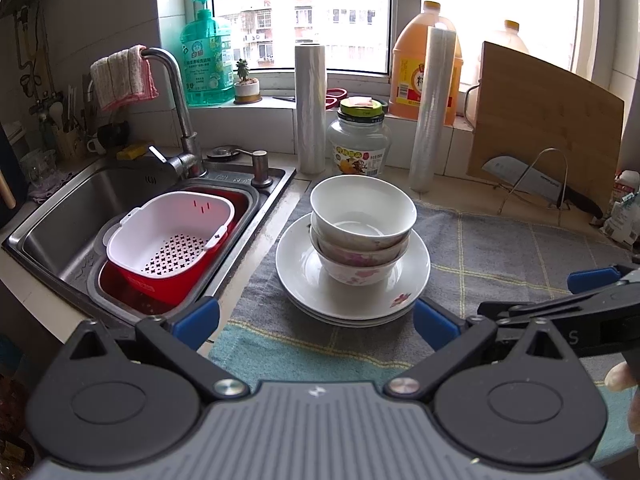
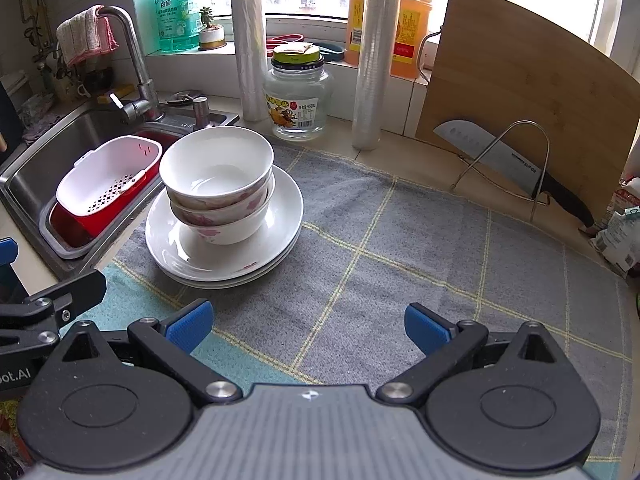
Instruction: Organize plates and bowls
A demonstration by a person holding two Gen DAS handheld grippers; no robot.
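A stack of white bowls (image 1: 362, 224) with pink flowers sits on a stack of white plates (image 1: 404, 292) on a grey checked cloth (image 1: 500, 252) beside the sink. The stack also shows in the right wrist view: bowls (image 2: 218, 184) on plates (image 2: 280, 208). My left gripper (image 1: 316, 320) is open and empty, just in front of the plates. My right gripper (image 2: 306, 326) is open and empty, over the cloth (image 2: 400, 240) to the right of the stack. The right gripper shows at the right edge of the left wrist view (image 1: 592, 280).
A steel sink (image 1: 80, 208) at left holds a white strainer basket (image 1: 168, 236) in a red tub. Behind the stack stand a glass jar (image 1: 360, 144), two film rolls (image 1: 310, 108), an oil bottle (image 1: 424, 68). A cutting board (image 2: 532, 92) and knife (image 2: 496, 160) on a wire rack stand at right.
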